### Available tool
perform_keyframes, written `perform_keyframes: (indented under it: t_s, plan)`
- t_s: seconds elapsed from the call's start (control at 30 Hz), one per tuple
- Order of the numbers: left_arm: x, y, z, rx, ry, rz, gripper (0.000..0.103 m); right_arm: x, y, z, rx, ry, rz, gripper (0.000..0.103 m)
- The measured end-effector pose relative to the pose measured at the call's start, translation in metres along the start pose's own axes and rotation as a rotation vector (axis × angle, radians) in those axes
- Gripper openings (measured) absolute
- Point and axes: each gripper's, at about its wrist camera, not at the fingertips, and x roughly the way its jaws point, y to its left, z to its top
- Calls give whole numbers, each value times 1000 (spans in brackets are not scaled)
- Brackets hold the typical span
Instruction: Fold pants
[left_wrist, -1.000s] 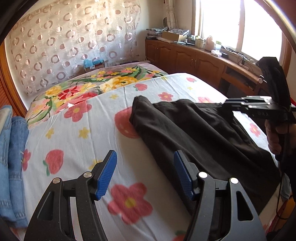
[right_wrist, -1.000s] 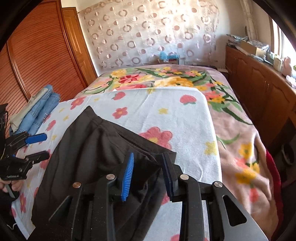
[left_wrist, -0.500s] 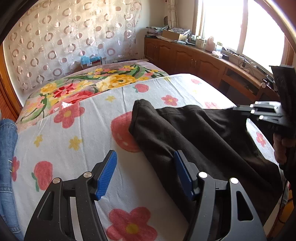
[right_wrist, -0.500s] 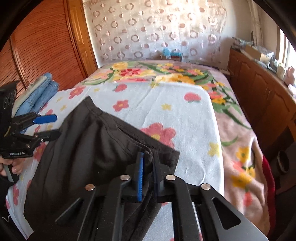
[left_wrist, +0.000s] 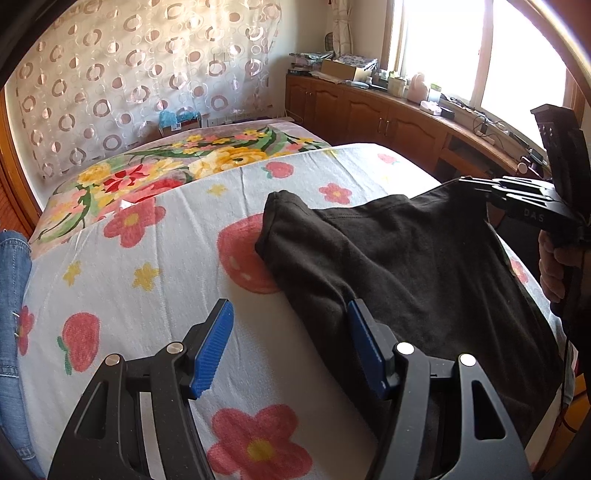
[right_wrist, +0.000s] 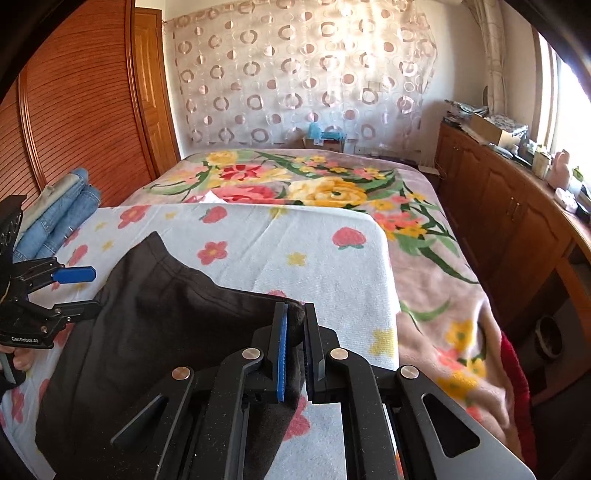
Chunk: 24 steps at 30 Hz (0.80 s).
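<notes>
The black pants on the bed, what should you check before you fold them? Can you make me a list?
1. Right tongs pinching a corner of the soft black cotton pants: ok, shut on the fabric.
2. Left tongs holding the pants: not ok, open, with the pants' edge between the fingers.
3. Pants lying flat: not ok, the far corner is bunched up.
4. Room on the white strawberry-and-flower towel for the fold: ok, bare towel lies beside the pants.
5. Pile of blue denim jeans out of the way: ok, apart at the bed's edge.
</notes>
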Motion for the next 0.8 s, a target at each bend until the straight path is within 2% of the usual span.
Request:
perform_keyframes:
  t_s: [0.13, 0.37, 0.43, 0.47, 0.5, 0.53, 0.8]
  plan:
    - [1, -1, 0, -1, 10, -2, 65, 1, 4, 7, -20, 0, -22, 7]
    - [3, 0, -1, -5, 16, -6, 65, 26, 1, 11, -20, 108, -52, 7]
    - [3, 0, -1, -7, 15, -4, 65, 27, 0, 12, -8, 110, -52, 8]
    - [3, 0, -1, -6, 14, -1, 65, 25, 0, 13, -5, 106, -45, 12]
    - [3, 1, -1, -5, 12, 2, 65, 23, 0, 14, -2, 104, -44, 24]
    - [1, 0, -1, -4, 10, 6, 65, 19, 0, 15, 3, 102, -48, 31]
    - [-21, -10, -5, 11, -23, -10, 62, -23, -4, -8, 39, 76, -22, 32]
